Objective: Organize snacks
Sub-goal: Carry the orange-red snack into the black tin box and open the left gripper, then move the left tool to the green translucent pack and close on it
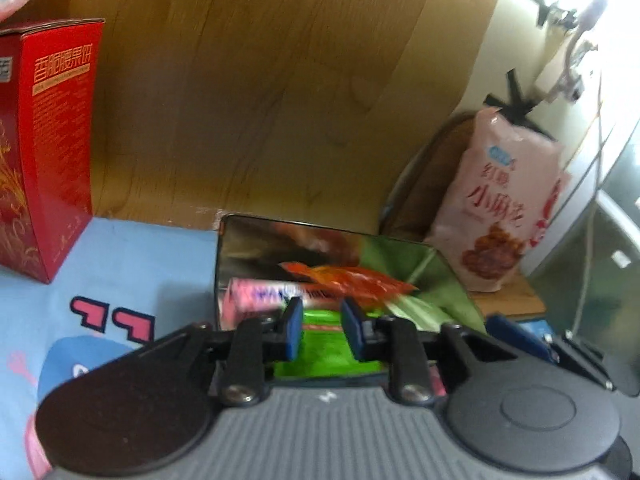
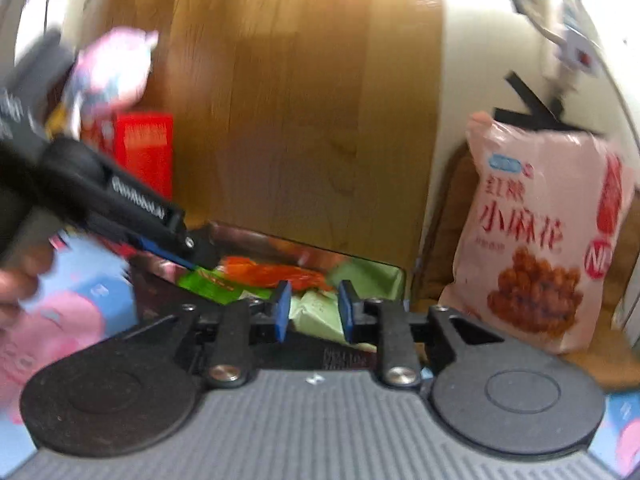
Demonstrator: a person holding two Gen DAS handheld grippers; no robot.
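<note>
A shiny open tin (image 1: 248, 248) sits on the blue cartoon cloth (image 1: 132, 264) and holds a pink packet (image 1: 252, 296), a red-orange packet (image 1: 352, 276) and a bright green packet (image 1: 328, 348). My left gripper (image 1: 323, 326) hovers over the tin's near side, open, with nothing between its blue pads. In the right wrist view my right gripper (image 2: 314, 312) is also open and empty above the tin (image 2: 304, 246), over a pale green packet (image 2: 324, 326). The left gripper (image 2: 200, 258) reaches in from the left beside the orange packet (image 2: 272, 272).
A tall red carton (image 1: 52, 140) stands at the left on the cloth. A large pink snack bag (image 1: 496, 208) leans upright at the right, seen also from the right wrist (image 2: 536, 240). A wooden panel (image 1: 260, 80) rises behind the tin. A hand (image 2: 20, 280) shows at the left edge.
</note>
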